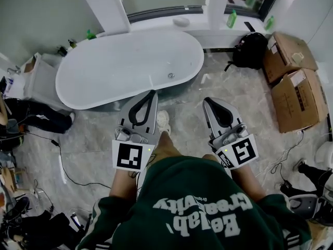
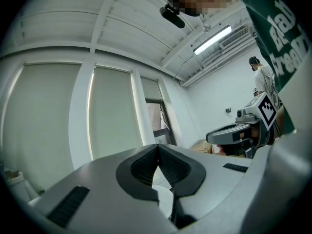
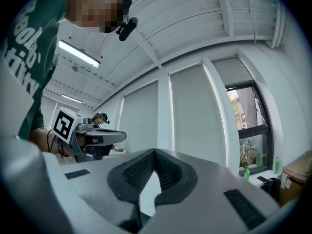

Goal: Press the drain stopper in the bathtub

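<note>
Grey plastic, both pairs: the left tongs (image 1: 152,94) and the right tongs (image 1: 206,100) are held side by side in front of the person's dark green sweatshirt (image 1: 200,207), noses pointing ahead. In the left gripper view, the left tongs (image 2: 157,146) have their ribbed black pads drawn together at the tip with nothing between them. The right tongs (image 3: 155,151) show the same in their own view, closed and empty. Both cameras look out at blinds and ceiling, not at the tub.

Out past the tips, across a strip of marble floor (image 1: 187,113), lies the white oval bathtub (image 1: 93,74). Its long axis runs across the person from left to right. The small round metal drain stopper (image 1: 170,75) sits on the tub's bottom towards its right end, close to the near wall. It lies ahead of the left tongs and slightly to their right, and ahead of the right tongs and clearly to their left.

From the head view the left tip looks the nearer, though both are well above and apart from the stopper. I judge that pressing it means stepping in and reaching down over the near rim.
</note>
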A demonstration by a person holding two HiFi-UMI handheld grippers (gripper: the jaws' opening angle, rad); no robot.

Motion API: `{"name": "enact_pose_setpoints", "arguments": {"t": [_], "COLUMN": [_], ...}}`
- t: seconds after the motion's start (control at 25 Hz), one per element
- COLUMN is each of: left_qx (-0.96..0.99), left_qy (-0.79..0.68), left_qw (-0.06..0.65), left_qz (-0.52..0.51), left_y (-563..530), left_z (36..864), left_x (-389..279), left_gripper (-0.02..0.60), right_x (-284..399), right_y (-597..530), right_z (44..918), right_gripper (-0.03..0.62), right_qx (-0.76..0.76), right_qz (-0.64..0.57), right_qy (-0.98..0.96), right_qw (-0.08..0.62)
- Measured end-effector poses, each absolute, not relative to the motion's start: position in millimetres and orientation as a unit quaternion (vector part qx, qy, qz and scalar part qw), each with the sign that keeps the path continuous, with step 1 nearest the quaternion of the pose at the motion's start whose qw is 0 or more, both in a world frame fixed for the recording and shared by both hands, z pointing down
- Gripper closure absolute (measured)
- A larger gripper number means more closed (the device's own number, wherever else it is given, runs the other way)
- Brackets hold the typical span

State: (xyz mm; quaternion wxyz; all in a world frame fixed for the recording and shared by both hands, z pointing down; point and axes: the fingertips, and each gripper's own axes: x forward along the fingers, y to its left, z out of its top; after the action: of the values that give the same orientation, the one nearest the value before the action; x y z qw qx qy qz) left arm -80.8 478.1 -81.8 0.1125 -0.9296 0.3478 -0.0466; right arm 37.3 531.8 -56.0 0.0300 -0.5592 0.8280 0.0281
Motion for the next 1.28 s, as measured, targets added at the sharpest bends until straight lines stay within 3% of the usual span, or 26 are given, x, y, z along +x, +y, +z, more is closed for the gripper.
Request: {"name": "enact_pose_setpoints", "arguments": {"t": [1.28], "left_qx": [-0.938], "left_qy": [0.318], "left_qw": [0.101], "left_qz": [-0.094], "left_y": [197], "left_z": [-58], "left_x": [-45], "left_gripper": [0.574], "right_x": [67], "right_y": [260], "right_z": [-26], "right_gripper": [0.583], "right_qx": [-0.589], "right_qz": [-0.047], "right_qy": [0.807], "right_qw": [-0.017]}}
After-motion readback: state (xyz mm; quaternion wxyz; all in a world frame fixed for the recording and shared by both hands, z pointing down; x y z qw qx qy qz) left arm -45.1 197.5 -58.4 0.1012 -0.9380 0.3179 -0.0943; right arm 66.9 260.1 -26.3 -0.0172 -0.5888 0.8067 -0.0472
